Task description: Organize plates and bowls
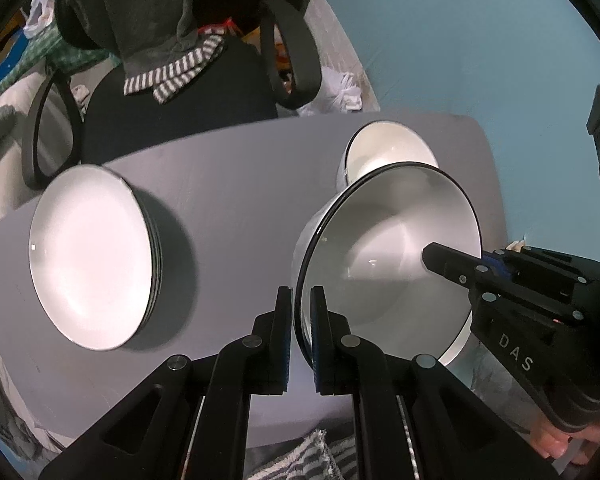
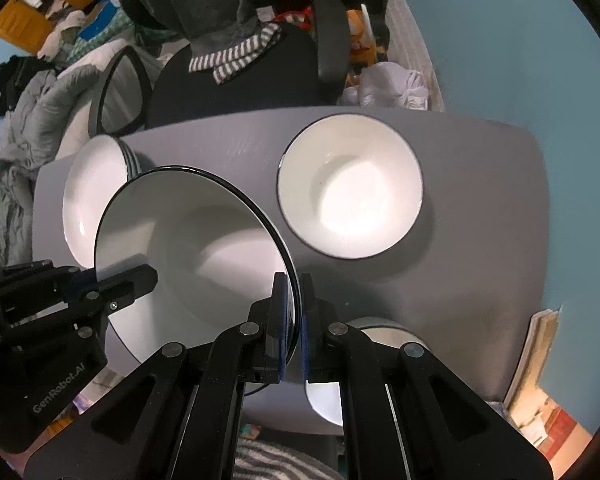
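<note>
Plates (image 1: 92, 256) sit stacked at the left of the grey table (image 1: 236, 184), close to its left edge, and they look settled, so the step in hand is the bowls. Right of that stack, both tools share one big bowl (image 1: 388, 264), held clear above the tabletop: the left gripper (image 1: 300, 320) is clamped on the near-left part of its dark rim, and the right gripper (image 2: 294, 312) pinches the opposite side of the same rim, one finger inside the bowl and one outside. Further right stands a second bowl (image 2: 350, 188), upright and empty, with bare table all around it; nesting the held bowl into it seems the likely next move, which calls for both hands to travel together and keep the bowl level. A third white dish (image 2: 332, 400) lies low under the right gripper, near the front edge, and deserves care on the way across. Beyond the far edge stands a chair (image 2: 236, 88).
</note>
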`<state>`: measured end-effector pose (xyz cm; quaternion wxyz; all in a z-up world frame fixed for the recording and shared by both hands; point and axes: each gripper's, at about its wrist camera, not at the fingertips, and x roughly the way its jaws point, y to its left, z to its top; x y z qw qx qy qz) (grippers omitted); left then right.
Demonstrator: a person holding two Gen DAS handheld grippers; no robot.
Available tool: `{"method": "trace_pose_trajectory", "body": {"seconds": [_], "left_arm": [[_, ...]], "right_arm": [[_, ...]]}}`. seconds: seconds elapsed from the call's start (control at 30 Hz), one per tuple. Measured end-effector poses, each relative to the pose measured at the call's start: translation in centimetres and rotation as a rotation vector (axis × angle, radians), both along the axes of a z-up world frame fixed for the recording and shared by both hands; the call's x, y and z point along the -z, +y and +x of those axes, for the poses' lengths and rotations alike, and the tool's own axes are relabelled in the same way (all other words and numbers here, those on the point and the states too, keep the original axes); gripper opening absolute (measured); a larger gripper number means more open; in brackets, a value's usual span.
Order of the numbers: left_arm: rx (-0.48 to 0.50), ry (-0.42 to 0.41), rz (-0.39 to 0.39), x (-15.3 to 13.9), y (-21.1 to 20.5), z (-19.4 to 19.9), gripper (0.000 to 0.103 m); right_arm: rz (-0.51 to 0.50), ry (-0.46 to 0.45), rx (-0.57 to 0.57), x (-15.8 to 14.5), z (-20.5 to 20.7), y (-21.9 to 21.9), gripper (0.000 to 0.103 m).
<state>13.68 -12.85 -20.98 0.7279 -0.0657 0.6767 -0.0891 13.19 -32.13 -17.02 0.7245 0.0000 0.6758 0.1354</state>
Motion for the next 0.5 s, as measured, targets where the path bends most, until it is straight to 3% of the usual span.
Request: {"method": "trace_pose_trajectory", "body": {"seconds": [0.5], "left_arm": [[0.034, 0.002, 0.011, 0.6, -3.5, 4.1, 0.008]], "right_arm": [[-0.004, -0.002, 0.039, 0.1, 3.6, -3.9, 0.006]]}}
